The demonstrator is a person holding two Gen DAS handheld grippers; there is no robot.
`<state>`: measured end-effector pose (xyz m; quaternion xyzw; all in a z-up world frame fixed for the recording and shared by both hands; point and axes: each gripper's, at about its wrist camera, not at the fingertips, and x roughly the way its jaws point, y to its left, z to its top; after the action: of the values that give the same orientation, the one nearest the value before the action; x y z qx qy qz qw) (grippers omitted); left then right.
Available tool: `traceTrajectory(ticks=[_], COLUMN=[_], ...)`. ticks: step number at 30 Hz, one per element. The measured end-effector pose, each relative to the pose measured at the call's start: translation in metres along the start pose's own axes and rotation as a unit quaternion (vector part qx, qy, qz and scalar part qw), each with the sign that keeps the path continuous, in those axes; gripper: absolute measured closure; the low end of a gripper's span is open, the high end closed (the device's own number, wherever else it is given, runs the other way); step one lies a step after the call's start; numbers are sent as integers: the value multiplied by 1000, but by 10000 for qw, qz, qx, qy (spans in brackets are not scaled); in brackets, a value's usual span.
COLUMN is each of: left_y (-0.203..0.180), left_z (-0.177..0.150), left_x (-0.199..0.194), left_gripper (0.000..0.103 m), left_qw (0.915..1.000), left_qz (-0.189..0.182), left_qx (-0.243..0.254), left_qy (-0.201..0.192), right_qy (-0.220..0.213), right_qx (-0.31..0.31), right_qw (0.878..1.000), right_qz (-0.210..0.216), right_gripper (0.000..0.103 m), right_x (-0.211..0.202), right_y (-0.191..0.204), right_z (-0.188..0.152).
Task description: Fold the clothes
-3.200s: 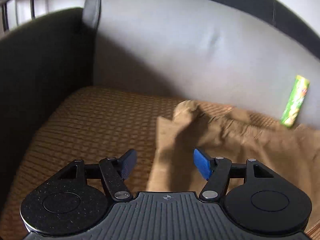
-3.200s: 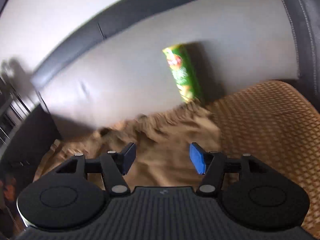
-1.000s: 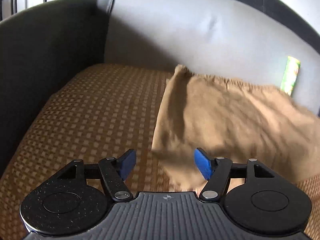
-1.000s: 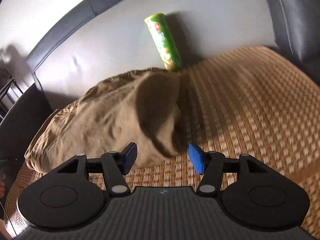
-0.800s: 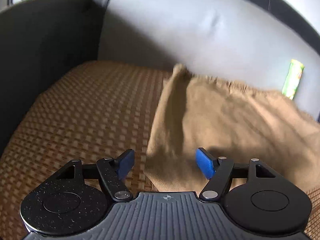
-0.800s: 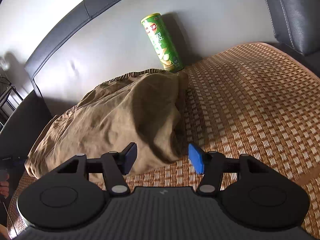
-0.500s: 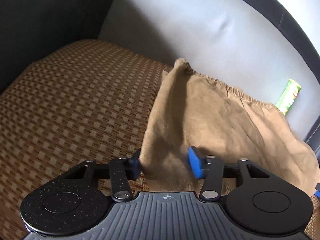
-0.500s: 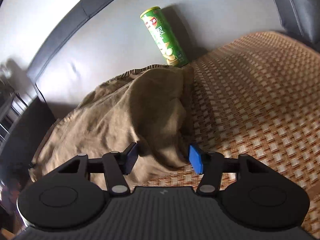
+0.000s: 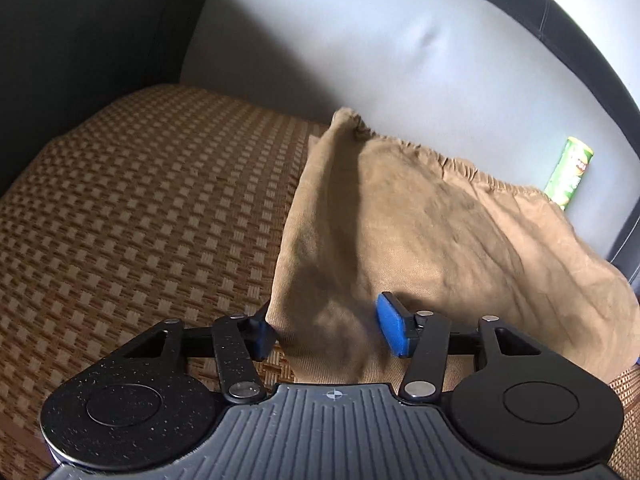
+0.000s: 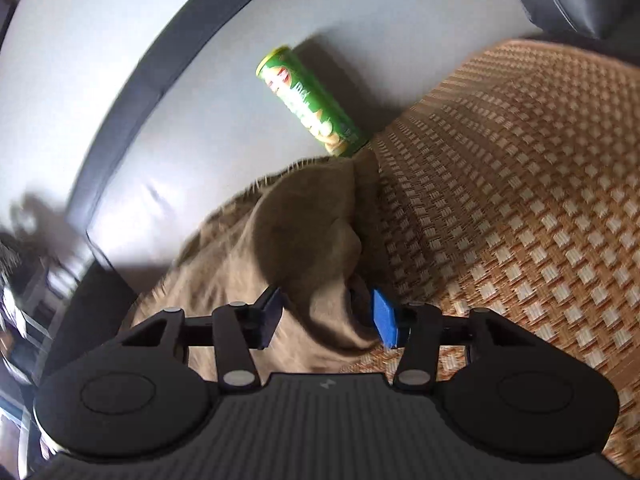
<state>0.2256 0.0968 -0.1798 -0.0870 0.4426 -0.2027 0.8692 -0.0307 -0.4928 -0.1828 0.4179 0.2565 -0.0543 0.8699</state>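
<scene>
The left wrist camera sits low and close over the woven seat mat (image 9: 140,220), looking toward the sofa back at 12 o'clock; the right wrist camera looks the same way, tilted; both see the brown garment (image 9: 420,240) and green chip can (image 10: 308,104).

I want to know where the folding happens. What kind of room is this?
Probably a living room: a grey sofa with a woven seat mat, brown clothes on it, and a green snack can against the backrest.
</scene>
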Motion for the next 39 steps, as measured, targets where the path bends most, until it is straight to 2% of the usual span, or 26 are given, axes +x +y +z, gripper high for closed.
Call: traceTrajectory(ticks=[1,2,3,4,5,7,11,14,16,18,19,20,23,24,25,26,27,28,30,31,35,39], left_y=[0,-3,-5,-8,-11,-13,-8,6,16,27,32,36,41,39,36,31,26,21,11,8,-14,-62], left_z=[-1,-2,-2,-3,-1,2,5,-5,-11,-14,-16,-17,-19,-18,-16,-13,-9,-6,0,3,15,22], left_x=[2,2,2,2,-1,-7,-8,5,10,13,14,14,13,10,6,-1,-9,-16,-34,-44,-73,-59], left_gripper=[61,67,70,77,82,85,88,88,88,84,76,72,67,64,52,45,45,41,40,40,40,36], left_qw=[10000,10000,10000,10000,9998,9995,9991,9998,9999,9992,9989,9984,9959,9962,9963,9972,9977,9977,9956,9954,9961,9937], left_qz=[-20,9,44,79,129,203,247,110,-67,-264,-294,-318,-348,-208,-53,131,317,503,884,874,539,496], left_qx=[-2,12,28,44,114,239,354,134,-65,-292,-377,-460,-827,-845,-851,-728,-590,-452,-181,-168,-11,742], left_qy=[32,30,25,20,-20,-61,21,92,41,-12,-26,-38,-80,-72,-63,-74,-87,-100,-267,-367,-697,-682], right_qy=[27,77,107,128,150,170,160,437,578,569,515,461,461,468,485,505,494,430,255,174,-65,-128], right_qx=[86,120,114,88,62,-77,-491,-612,-426,-161,-82,-2,30,30,-6,-104,-274,-543,-1199,-1481,-2113,-2490], right_qw=[10000,9999,9998,9998,9997,9995,9986,9962,9959,9972,9980,9986,9984,9982,9977,9967,9946,9906,9771,9718,9620,9549], right_qz=[-1,-47,-96,-145,-195,-263,-94,-434,-544,-447,-360,-274,-340,-378,-477,-633,-875,-1184,-1738,-1826,-1730,-1611], right_gripper=[48,50,59,74,78,84,87,88,88,88,89,89,88,86,84,81,63,46,53,58,60,60], right_x=[4,8,10,10,11,9,-10,2,18,27,27,28,27,26,25,22,18,12,-1,-8,-26,-24], right_y=[-2,-2,0,4,7,17,41,32,11,-8,-14,-20,-18,-17,-13,-5,4,16,41,51,88,113], right_z=[0,0,-1,-1,-1,1,13,9,-1,-10,-13,-15,-16,-15,-14,-13,-11,-9,-7,-7,-6,-7])
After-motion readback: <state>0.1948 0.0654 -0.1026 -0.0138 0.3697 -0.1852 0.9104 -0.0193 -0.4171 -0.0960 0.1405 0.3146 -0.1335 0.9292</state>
